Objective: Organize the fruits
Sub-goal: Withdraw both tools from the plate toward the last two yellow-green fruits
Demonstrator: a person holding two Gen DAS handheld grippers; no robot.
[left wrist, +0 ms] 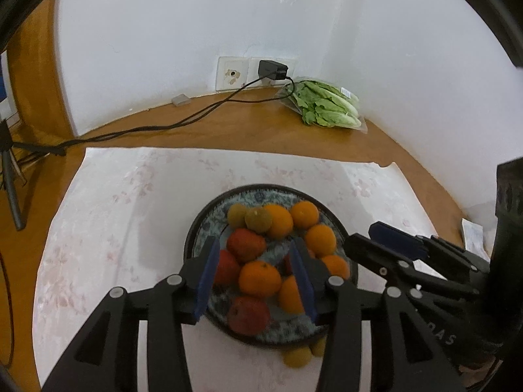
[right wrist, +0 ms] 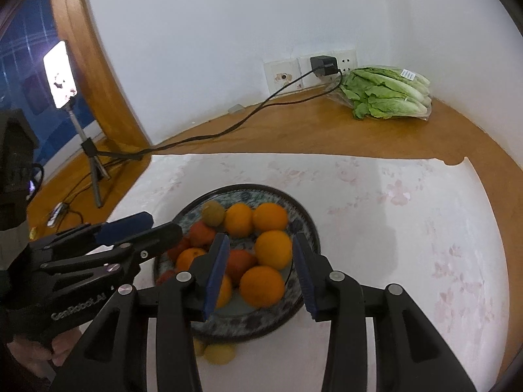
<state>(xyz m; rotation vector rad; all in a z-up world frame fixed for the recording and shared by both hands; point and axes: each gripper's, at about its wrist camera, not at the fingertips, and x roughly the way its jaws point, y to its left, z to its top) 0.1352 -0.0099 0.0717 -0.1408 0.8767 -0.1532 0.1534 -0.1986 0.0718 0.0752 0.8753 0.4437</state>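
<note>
Off to the far left of the left gripper (left wrist: 258,277), a small tripod (left wrist: 11,176) stands beyond the table edge, its cable (left wrist: 157,127) running back to a charger (left wrist: 272,70) plugged in at the wall, probably kept out of the working area on purpose. The left gripper itself hangs over the patterned plate (left wrist: 209,215) with its jaws set wide and nothing between them; directly below and ahead of its blue pads (left wrist: 206,281) lie the red fruits (left wrist: 245,245), one orange (left wrist: 260,277) sitting right in the gap, and two greenish-brown fruits (left wrist: 258,219) at the far side of the pile. The plate seems to serve as the gathering place, with reds grouped toward the left and oranges toward the right, which suggests sorting by kind. Just under the near rim, close below the gripper, two yellow fruits (left wrist: 295,356) rest on the white cloth (left wrist: 98,228), not yet on the plate, so the task looks unfinished. The right gripper (right wrist: 261,274) hovers beside the left one, also spread wide and empty, with large oranges (right wrist: 273,250) straight ahead between its fingers; both tools appear poised above the pile, likely choosing the next piece. Farther ahead and to the right of it, near the wall corner, a bagged head of romaine lettuce (right wrist: 389,98) lies on the wooden table (right wrist: 294,130), well apart from the fruit and seemingly not part of the job.
</note>
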